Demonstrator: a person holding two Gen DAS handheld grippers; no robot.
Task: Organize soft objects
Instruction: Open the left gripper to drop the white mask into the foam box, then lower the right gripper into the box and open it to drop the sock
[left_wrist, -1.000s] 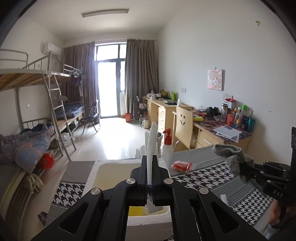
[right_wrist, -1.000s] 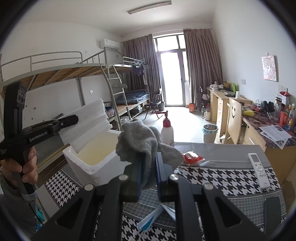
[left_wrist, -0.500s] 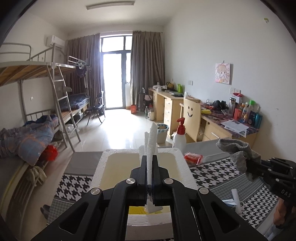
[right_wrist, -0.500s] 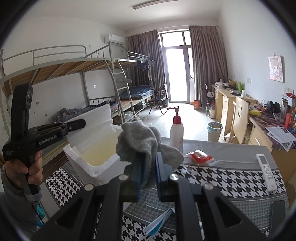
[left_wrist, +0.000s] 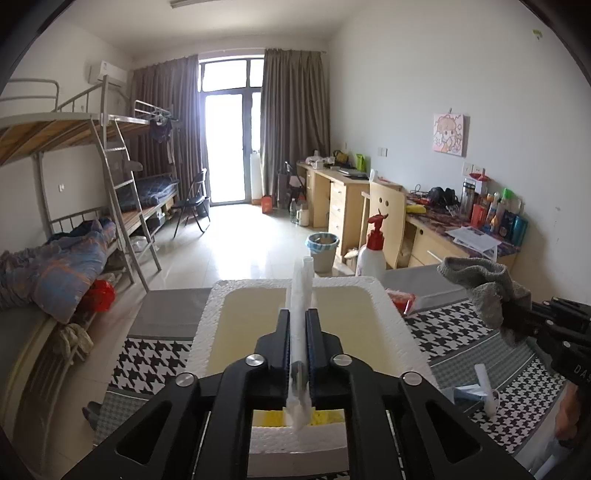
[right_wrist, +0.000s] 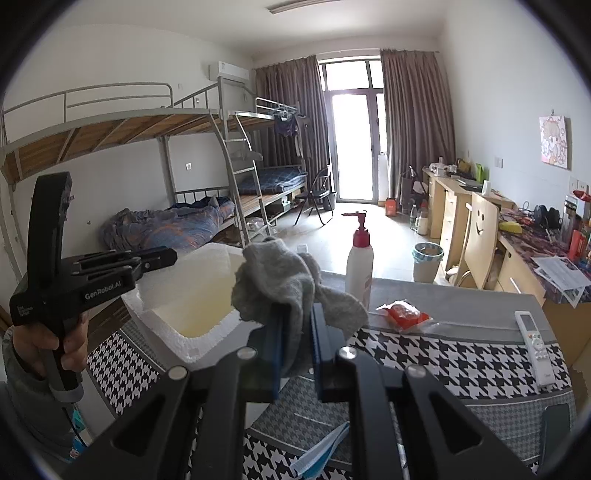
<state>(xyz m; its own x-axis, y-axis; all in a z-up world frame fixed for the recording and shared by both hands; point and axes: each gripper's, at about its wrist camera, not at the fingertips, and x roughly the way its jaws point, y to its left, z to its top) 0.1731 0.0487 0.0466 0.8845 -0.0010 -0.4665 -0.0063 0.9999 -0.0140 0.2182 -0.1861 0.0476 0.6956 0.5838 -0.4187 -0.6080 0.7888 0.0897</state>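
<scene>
My left gripper (left_wrist: 297, 321) is shut on the white foam lid (left_wrist: 302, 295), held upright over the open white foam box (left_wrist: 391, 314). The box has a yellowish inside and something yellow at its near end. In the right wrist view the left gripper (right_wrist: 162, 256) holds the lid (right_wrist: 162, 280) tilted up over the box (right_wrist: 192, 332). My right gripper (right_wrist: 297, 314) is shut on a grey sock (right_wrist: 280, 280), held above the table just right of the box. The sock (left_wrist: 484, 288) also shows at the right of the left wrist view.
A houndstooth cloth covers the table (right_wrist: 461, 354). On it are a pump bottle (right_wrist: 359, 269), a red packet (right_wrist: 404, 314), a white remote (right_wrist: 535, 343) and a small white tube (left_wrist: 485, 387). Bunk beds (right_wrist: 147, 147) stand left, desks (right_wrist: 458, 206) right.
The left gripper has tilted the lid further up and back, so more of the box shows. The right gripper with the sock has moved closer to the box.
</scene>
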